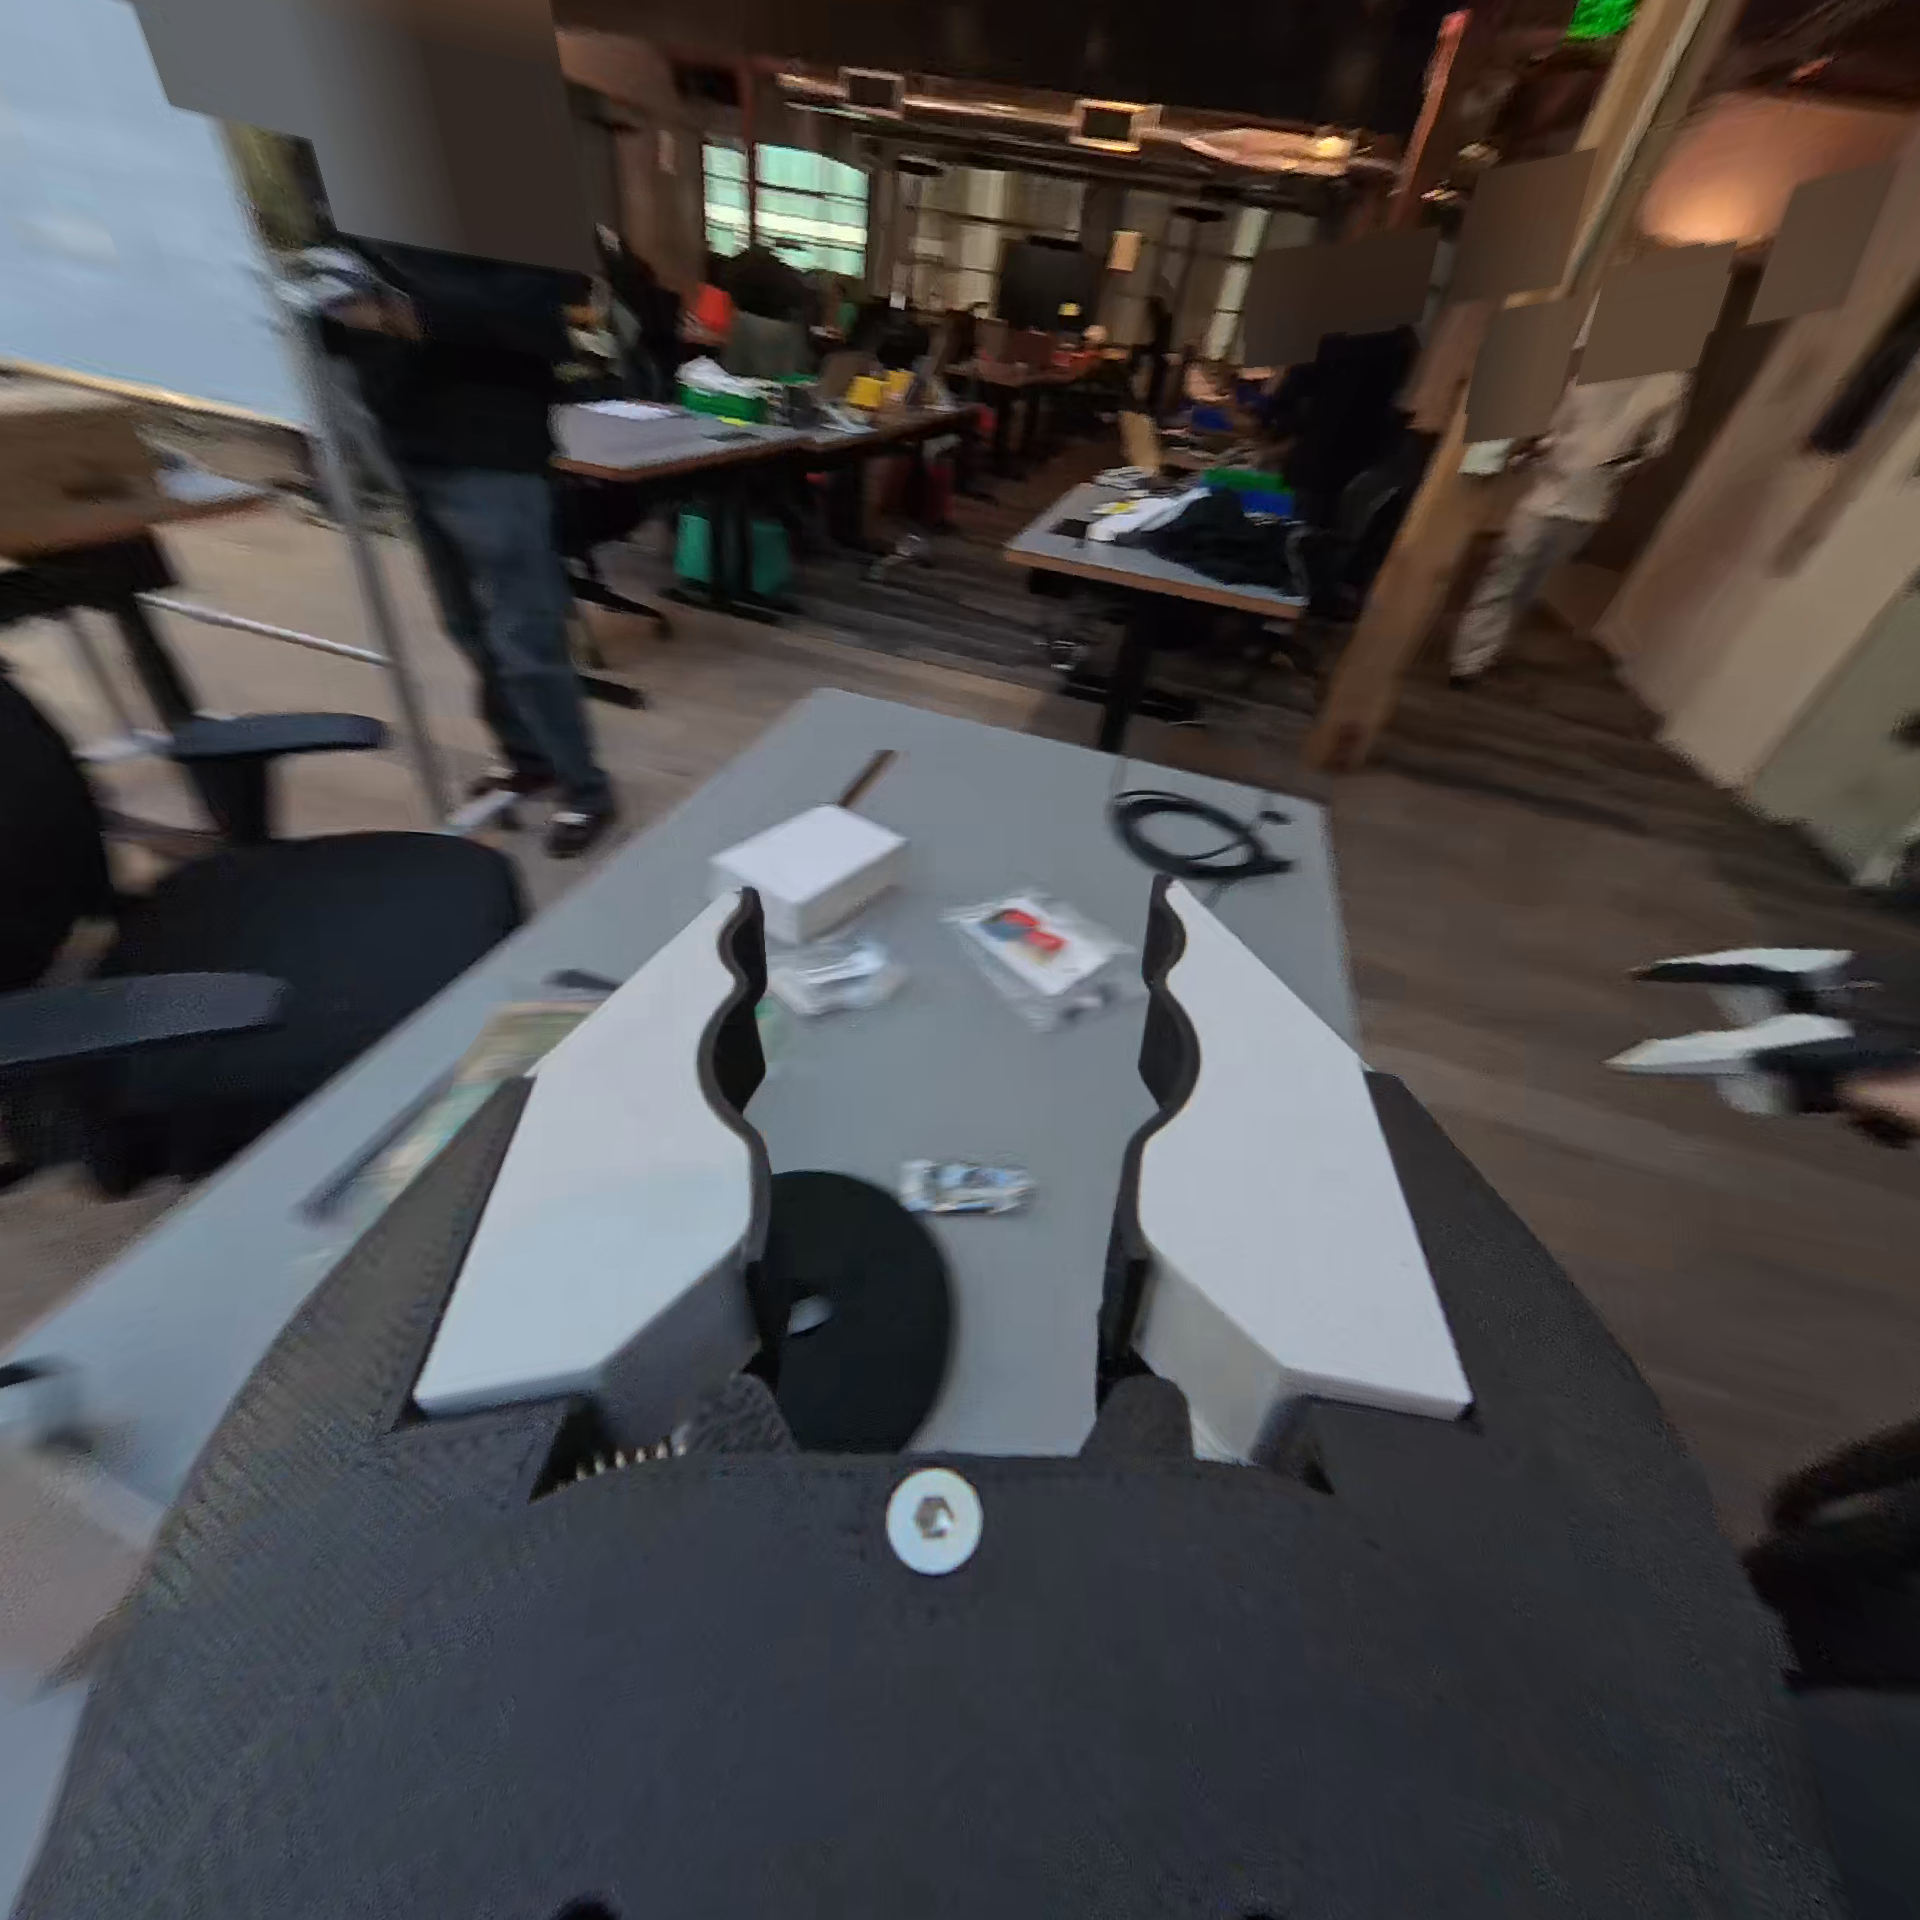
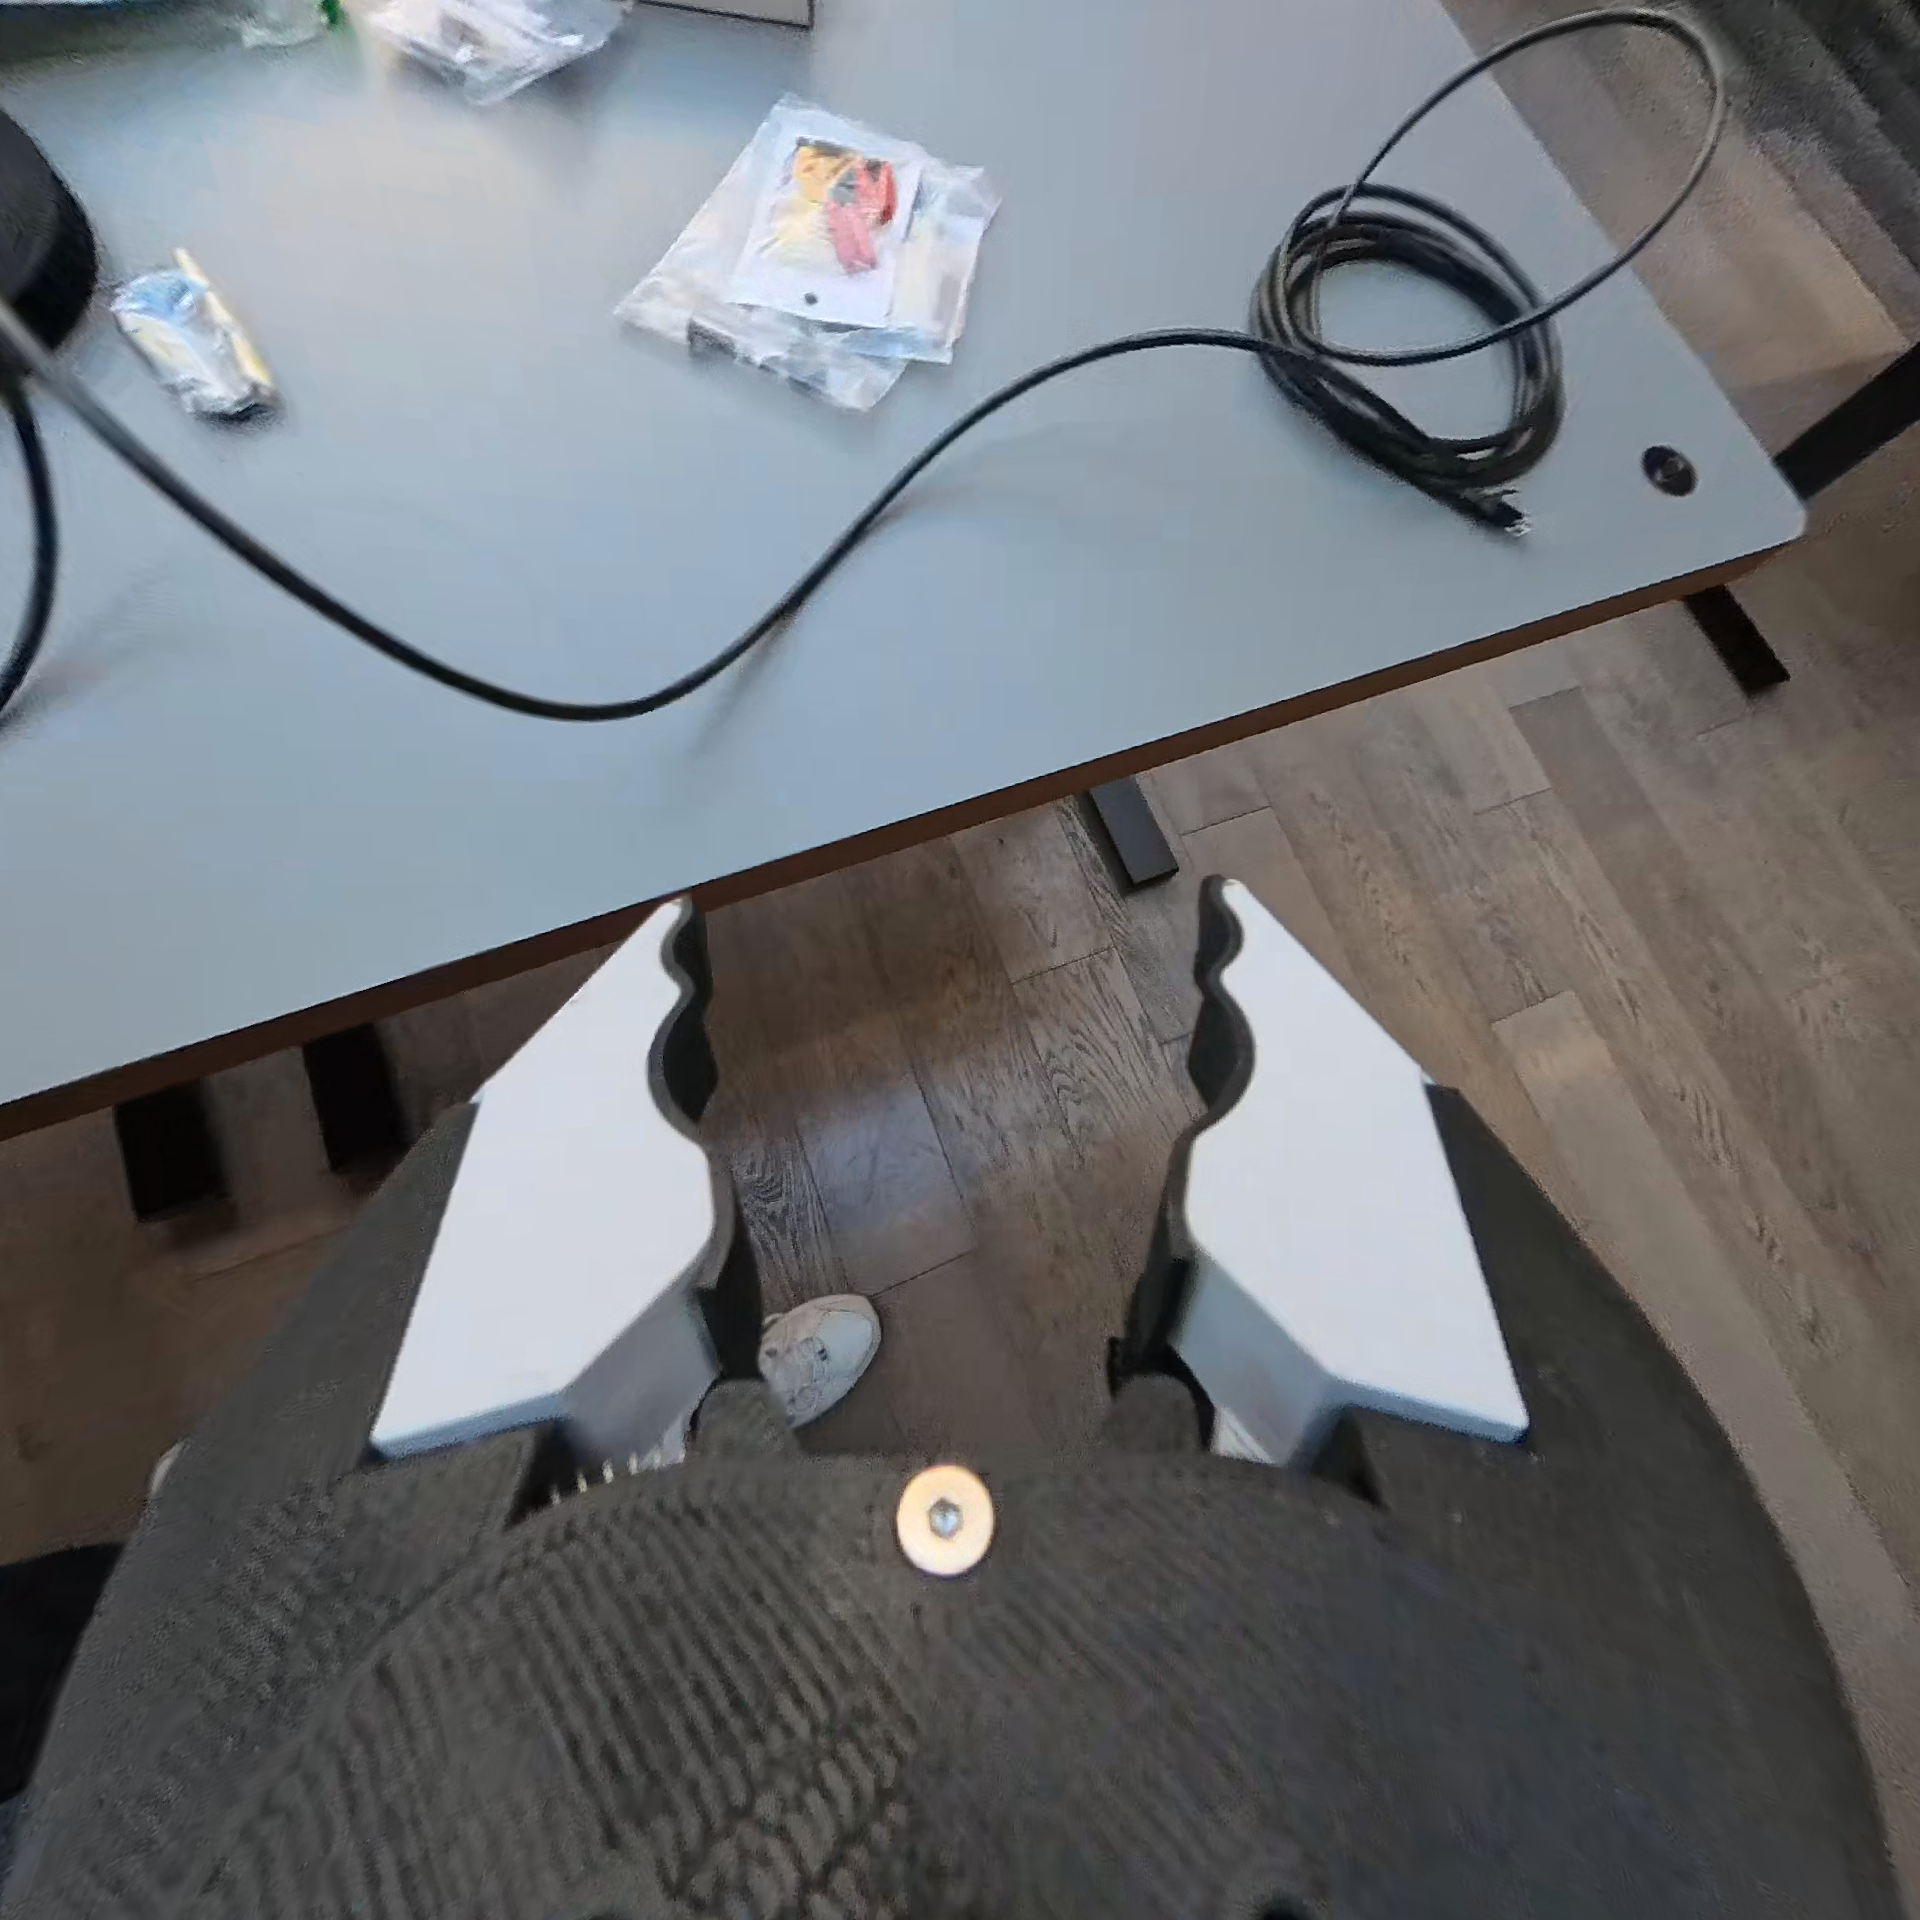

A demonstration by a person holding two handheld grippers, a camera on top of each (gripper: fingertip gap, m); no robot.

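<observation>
Left wrist view: the left gripper [image 1: 956,904] hangs above the grey table [image 1: 1039,1101], jaws spread wide, nothing between them. Low in the gap sits a black tape roll [image 1: 862,1309], a small foil packet [image 1: 966,1187] just right of it. Higher up, centre frame, a closed white box [image 1: 810,868]; its contents can't be seen. Beside it lie clear plastic bags: one [image 1: 1039,951] holding a card with red and blue print, another [image 1: 836,977] with small parts, blurred. A coiled black cable [image 1: 1195,831] rests upper right. The right gripper [image 1: 1725,1023] shows at the right edge.

Right wrist view: the right gripper [image 2: 951,904] gapes wide, empty, over wooden floor [image 2: 1455,935] just off the table's edge [image 2: 935,821]. A pale shoe [image 2: 821,1351] sits low between the fingers.
</observation>
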